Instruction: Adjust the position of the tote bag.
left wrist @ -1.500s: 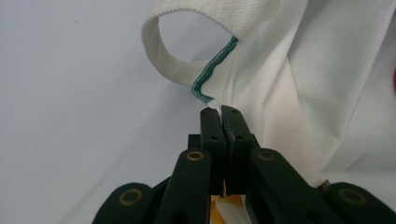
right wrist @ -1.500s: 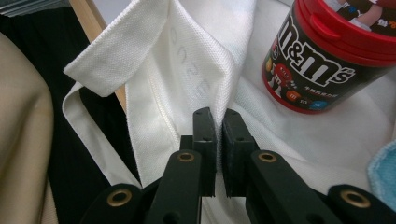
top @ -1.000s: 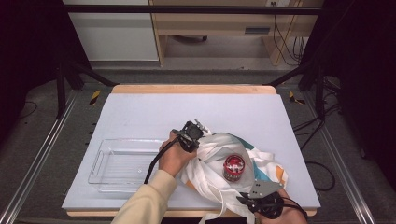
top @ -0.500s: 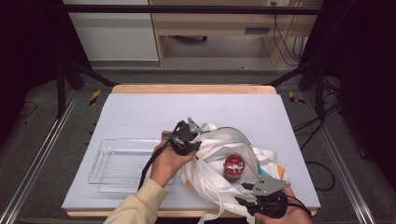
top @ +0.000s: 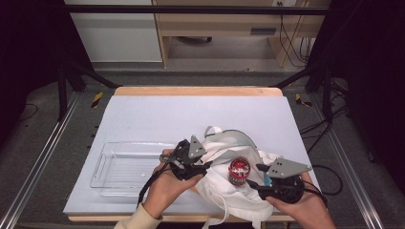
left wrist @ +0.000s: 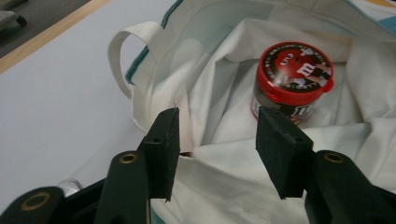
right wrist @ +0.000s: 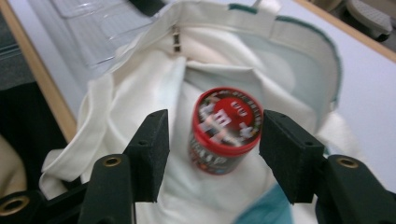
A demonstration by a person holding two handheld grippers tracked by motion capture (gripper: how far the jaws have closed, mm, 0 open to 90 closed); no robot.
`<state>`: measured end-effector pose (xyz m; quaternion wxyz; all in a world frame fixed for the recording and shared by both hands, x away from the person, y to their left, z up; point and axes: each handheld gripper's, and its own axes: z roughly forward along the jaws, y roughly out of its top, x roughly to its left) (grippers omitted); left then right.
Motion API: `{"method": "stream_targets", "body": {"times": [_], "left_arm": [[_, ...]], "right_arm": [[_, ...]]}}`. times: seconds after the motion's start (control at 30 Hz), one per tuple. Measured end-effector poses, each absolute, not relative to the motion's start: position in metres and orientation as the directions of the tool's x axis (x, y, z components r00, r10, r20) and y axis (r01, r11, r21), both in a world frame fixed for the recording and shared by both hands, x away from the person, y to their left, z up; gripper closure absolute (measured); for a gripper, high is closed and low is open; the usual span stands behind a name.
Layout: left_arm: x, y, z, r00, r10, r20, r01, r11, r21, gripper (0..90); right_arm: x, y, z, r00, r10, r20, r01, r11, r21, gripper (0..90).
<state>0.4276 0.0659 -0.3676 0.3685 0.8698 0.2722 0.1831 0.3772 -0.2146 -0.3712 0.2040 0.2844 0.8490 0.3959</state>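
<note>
White cloth makes up the soft tote bag (top: 229, 183) that lies crumpled on the pale grey table top (top: 191, 114), near the front edge. It has a thin green trim along its mouth and a looped handle (left wrist: 122, 56). Standing in the open bag is a small dark round jar with a red lid (top: 239, 171), and the lid has a candy picture on it. To the left of the bag sits a clear plastic tray (top: 125, 164), just beside it. The left gripper (top: 190, 162) is held in a hand (top: 167, 183) at the left edge of the bag. Its jaws have just been opening and now stand about half apart, with nothing pinched between them. In the left gripper view its two black pads (left wrist: 163, 147) hang over the white cloth, and the jar stands farther off, near the right pad but not touching it. The right gripper (top: 282, 179) is held in the other hand (top: 301, 210) at the right front of the bag. Its jaws have just been opening too. In the right gripper view the jar (right wrist: 224, 130) shows between the two pads, a bit blurred, with a gap on each side, so the pads do not press on it.
</note>
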Motion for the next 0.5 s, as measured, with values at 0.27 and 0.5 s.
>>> {"method": "stream_targets", "body": {"times": [0.27, 0.5], "left_arm": [[0.411, 0.057, -0.378, 0.79, 0.603, 0.109, 0.341, -0.58, 0.74, 37.9], [0.396, 0.06, -0.388, 0.784, 0.611, 0.107, 0.344, -0.571, 0.745, 29.2]], "right_arm": [[0.403, -0.217, -0.361, -0.705, 0.695, -0.141, 0.338, 0.504, 0.795, 36.2], [0.421, -0.221, -0.363, -0.684, 0.718, -0.127, 0.369, 0.491, 0.789, 34.9]]}}
